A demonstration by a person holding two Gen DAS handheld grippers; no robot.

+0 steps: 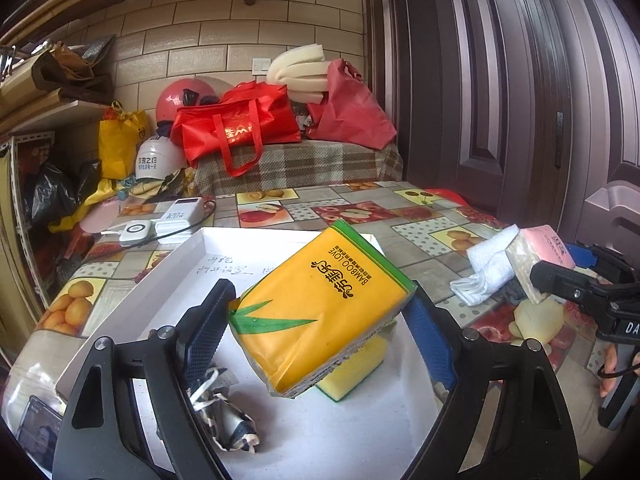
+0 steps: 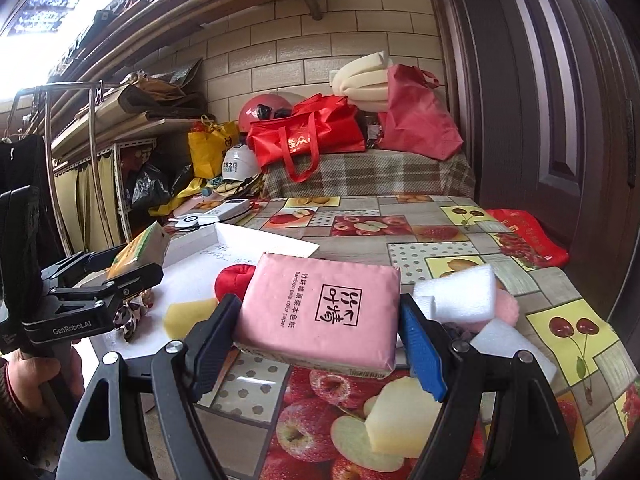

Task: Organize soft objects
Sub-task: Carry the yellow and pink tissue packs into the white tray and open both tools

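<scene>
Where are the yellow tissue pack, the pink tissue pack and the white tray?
yellow tissue pack (image 1: pixel 320 304), left wrist view, its printed face.
pink tissue pack (image 2: pixel 320 312), right wrist view, its top face.
white tray (image 1: pixel 160 276), left wrist view, its left wall.

A cream tiled wall closes the far side, with a dark wooden door on the right and bright daylight at the upper left. Against the wall stands a bench under a plaid cover, piled with red bags, helmets and foam. Left of it, shelves hold boards and a yellow bag.
</scene>
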